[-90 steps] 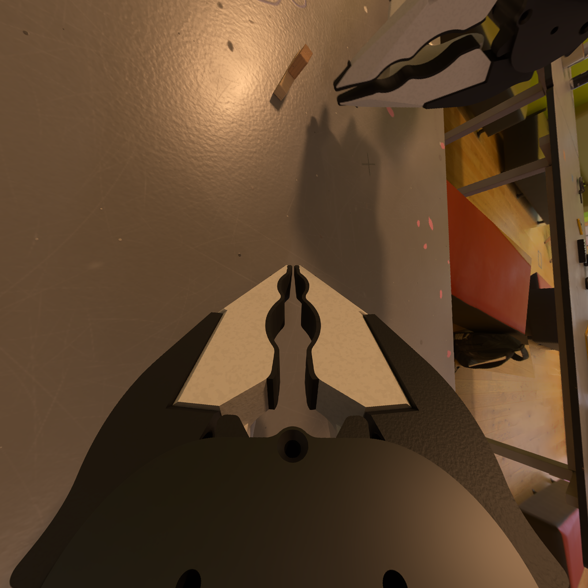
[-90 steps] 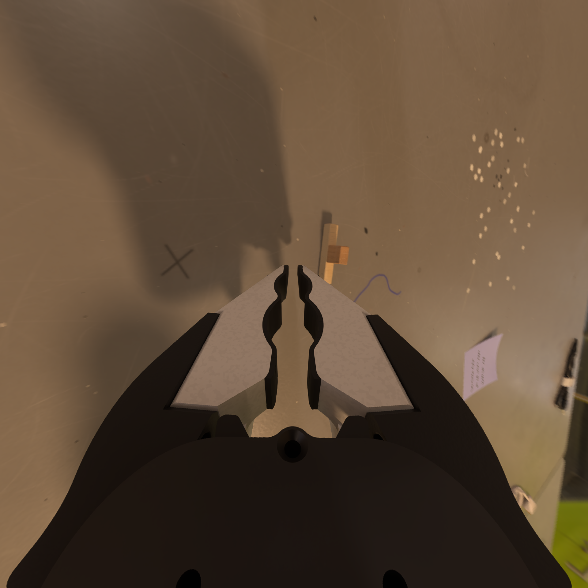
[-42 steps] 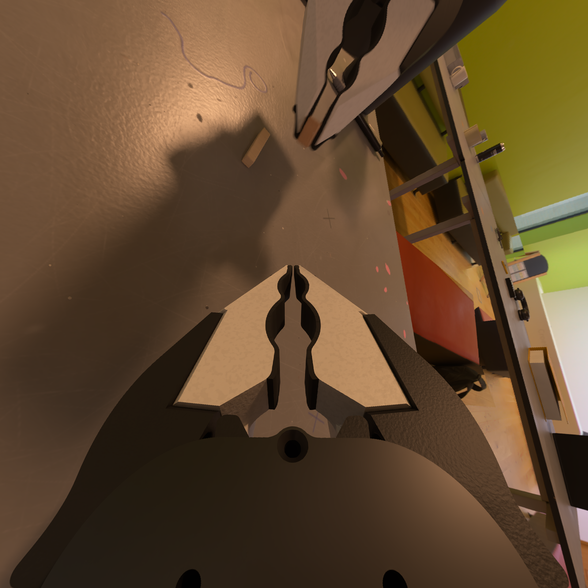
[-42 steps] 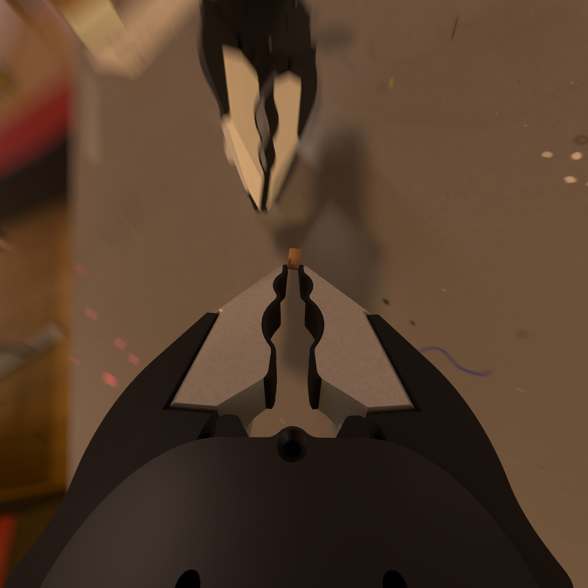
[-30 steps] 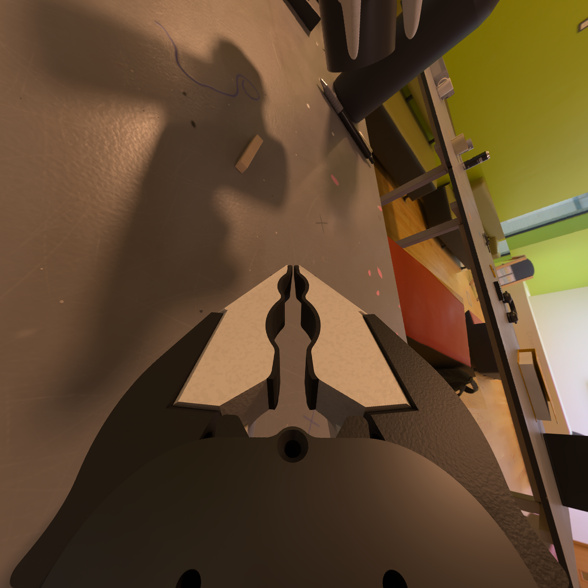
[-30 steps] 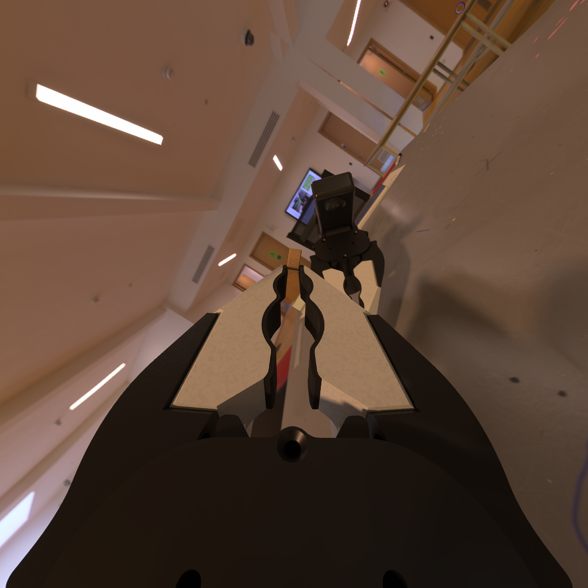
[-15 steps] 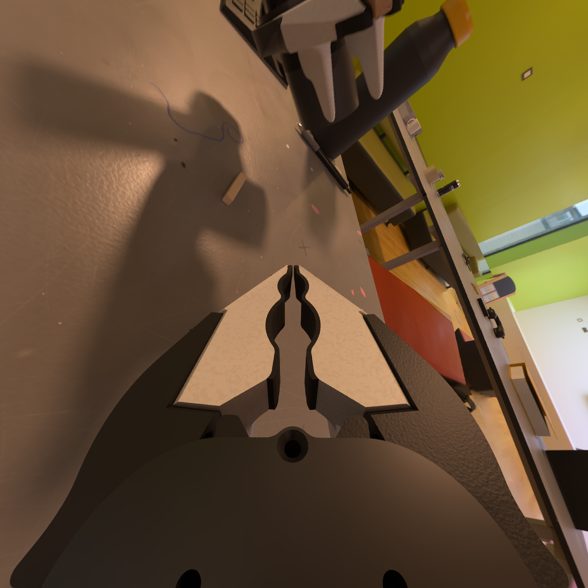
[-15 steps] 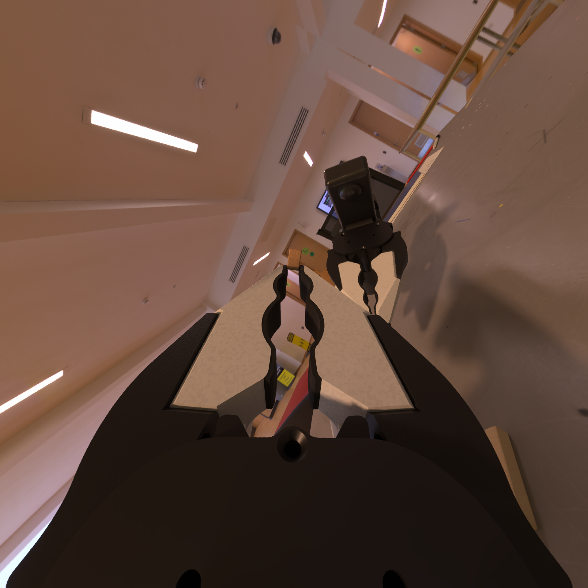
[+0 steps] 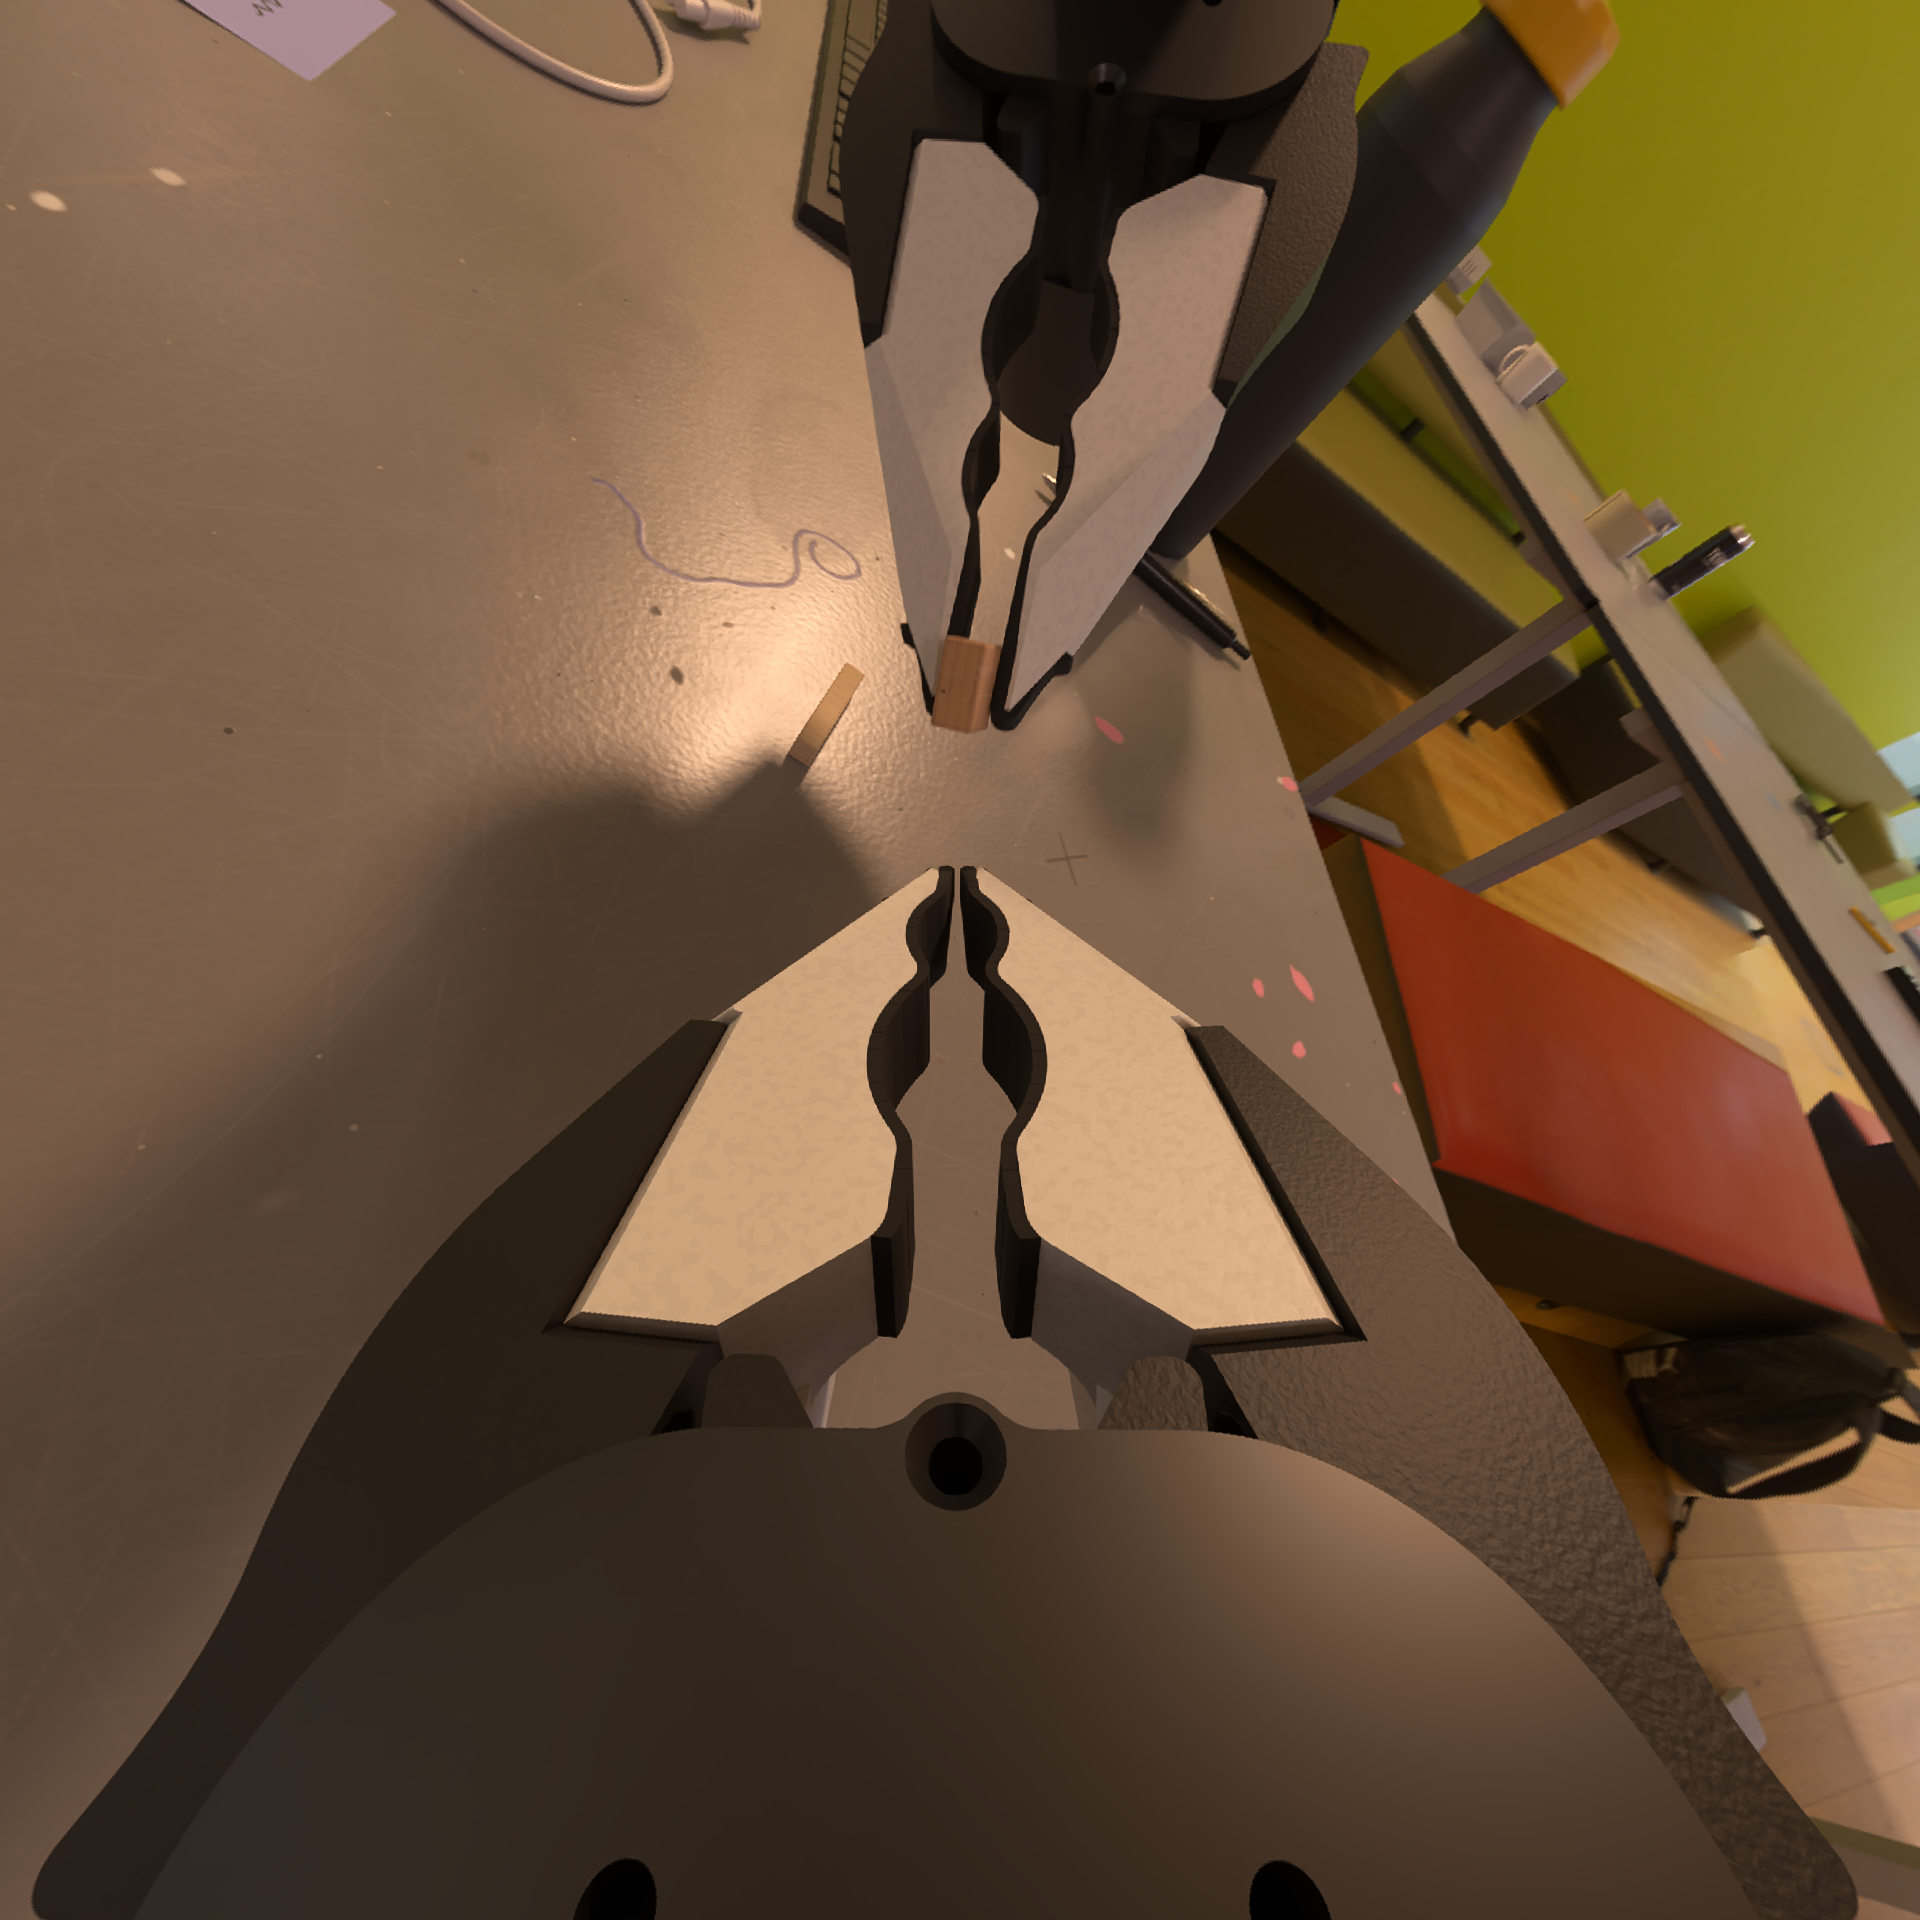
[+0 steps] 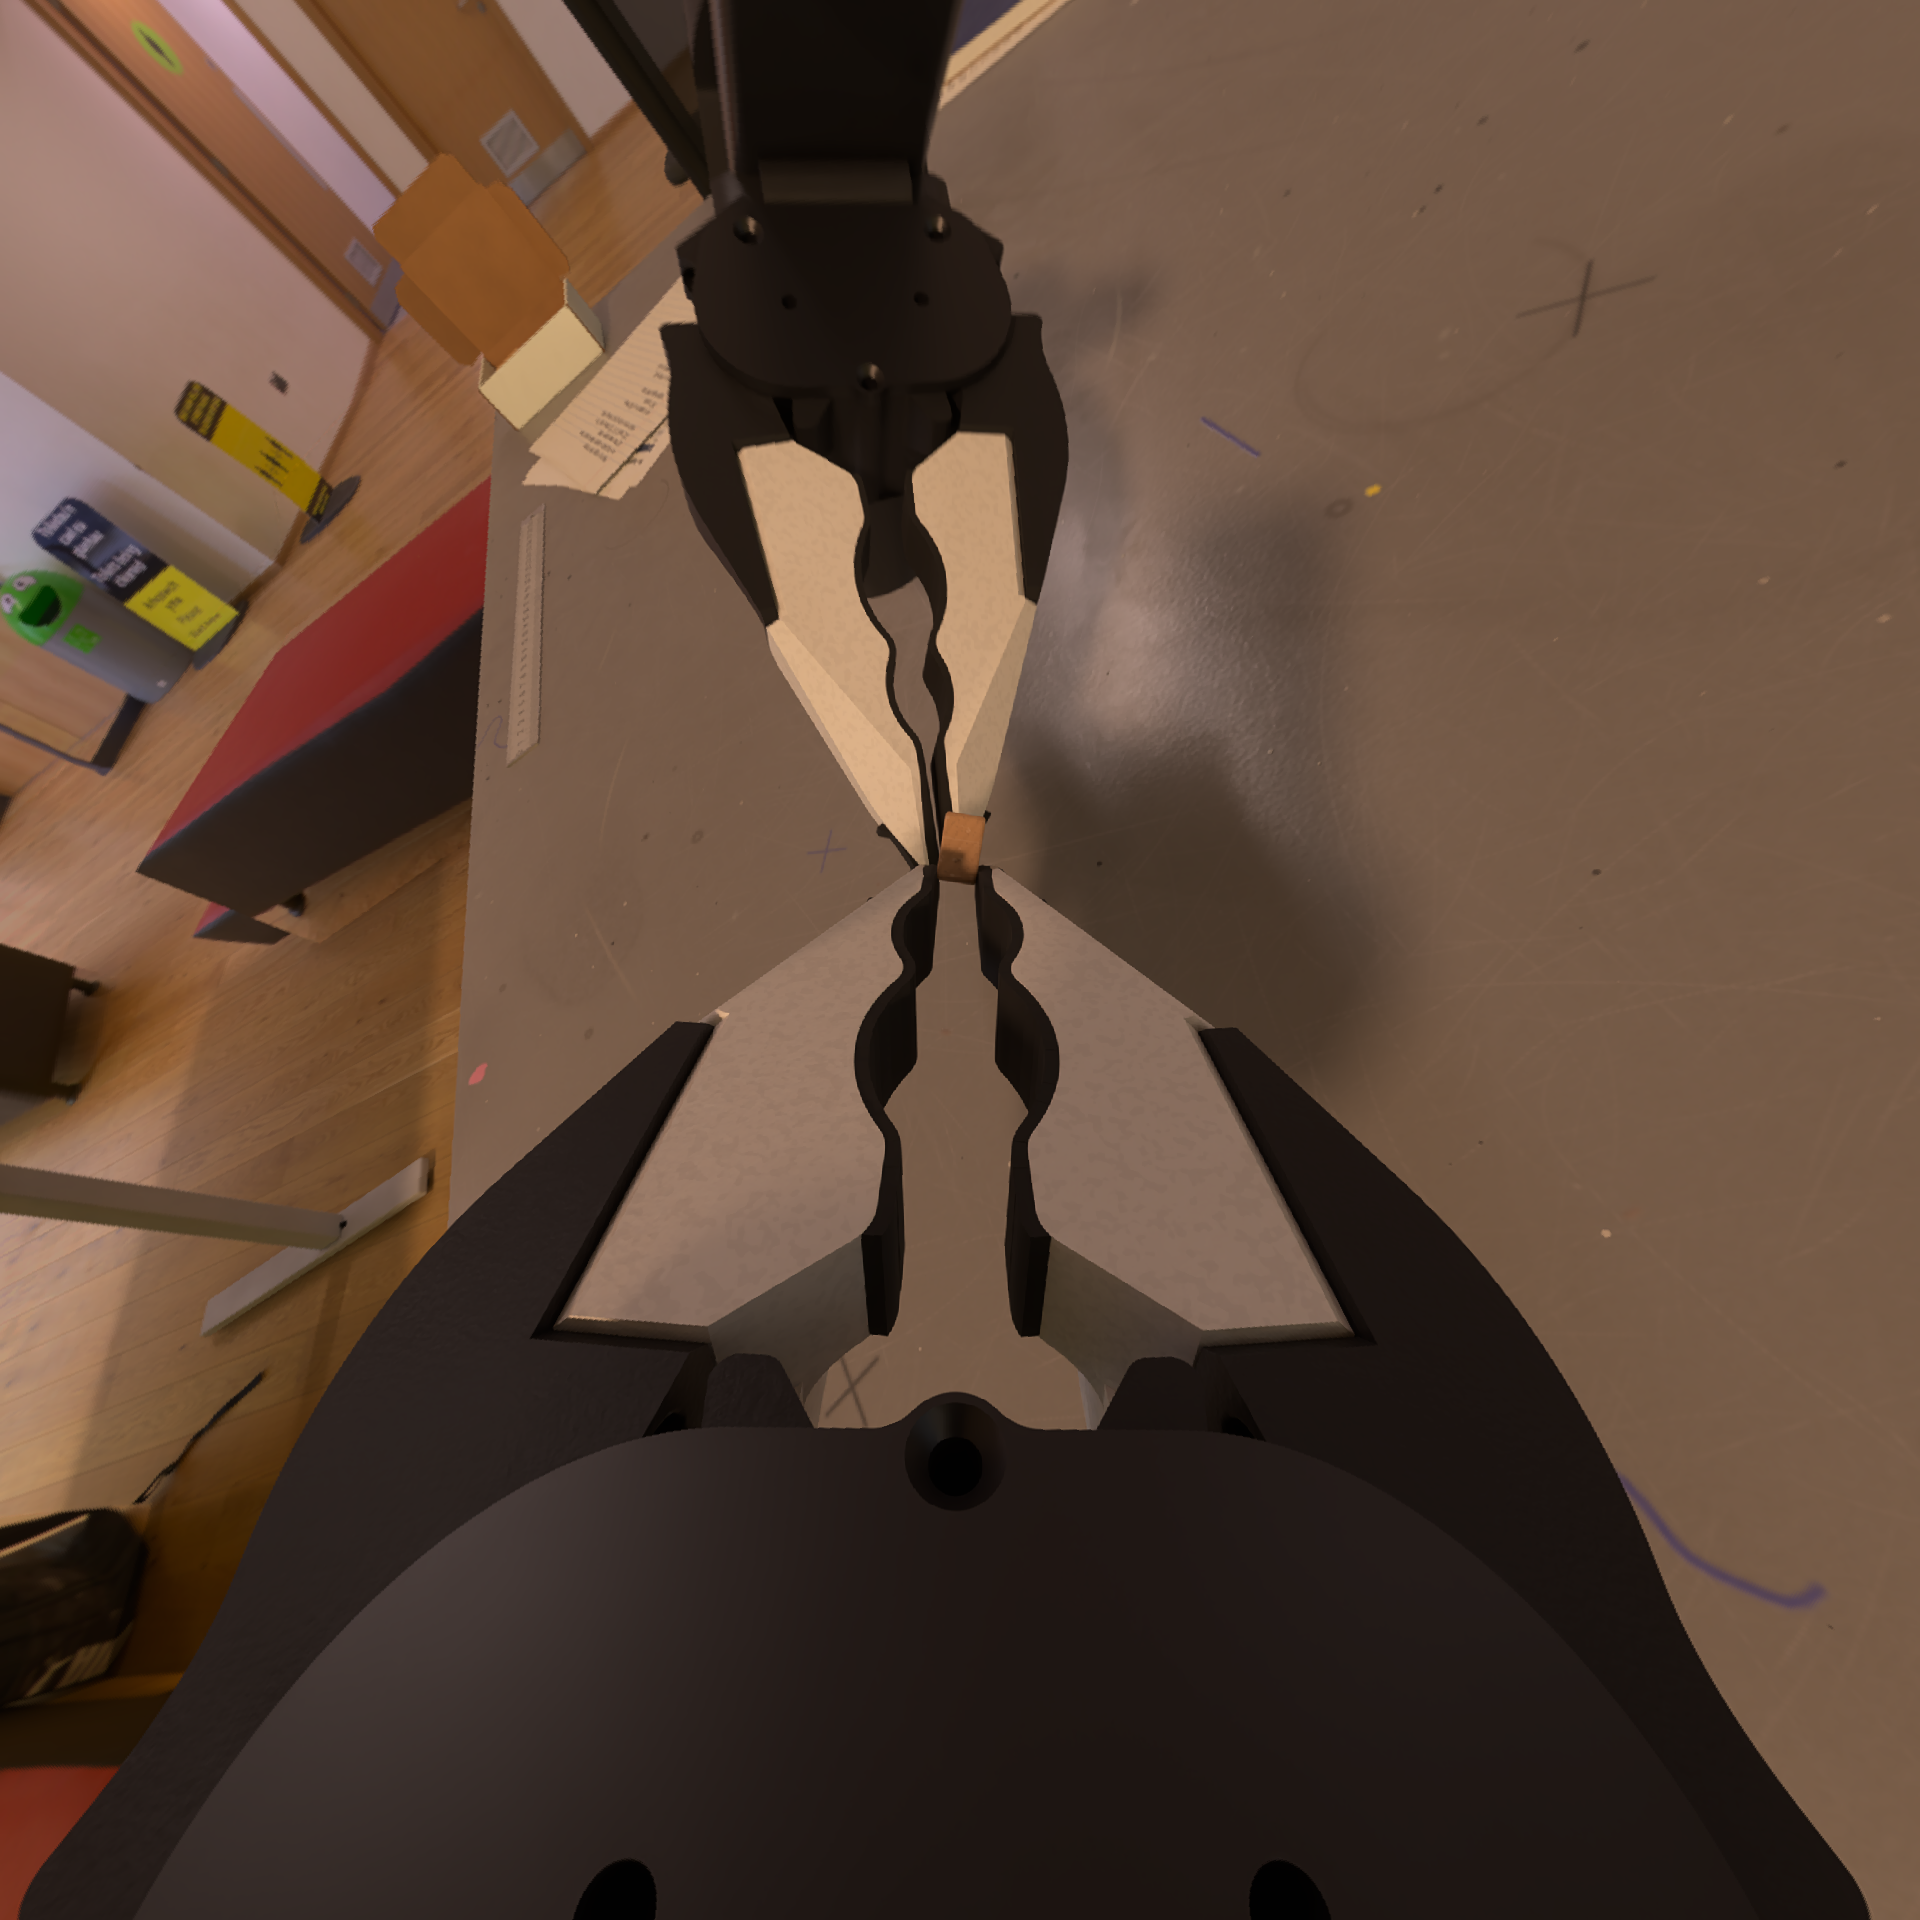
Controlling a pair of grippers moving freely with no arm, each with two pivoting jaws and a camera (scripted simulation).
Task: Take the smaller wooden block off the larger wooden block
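The right black two-finger gripper (image 9: pixel 966 698) pinches the small tan wooden cube (image 9: pixel 963 684) at its fingertips, just beside the long pale wooden block (image 9: pixel 824 715) lying flat on the grey-brown tabletop (image 9: pixel 312 623). The left gripper (image 9: pixel 956 878), nearby, is closed on nothing.

Looks like a uni lab/workshop: scuffed grey worktable (image 9: pixel 312 935) w/ pen marks, steel ruler (image 10: pixel 528 634), cable (image 9: pixel 582 62), papers (image 10: pixel 603 436). Wood floor, recycling bins (image 10: pixel 94 623), yellow floor sign (image 10: pixel 249 442) (institutional corridor feel), lime-green wall (image 9: pixel 1714 260).
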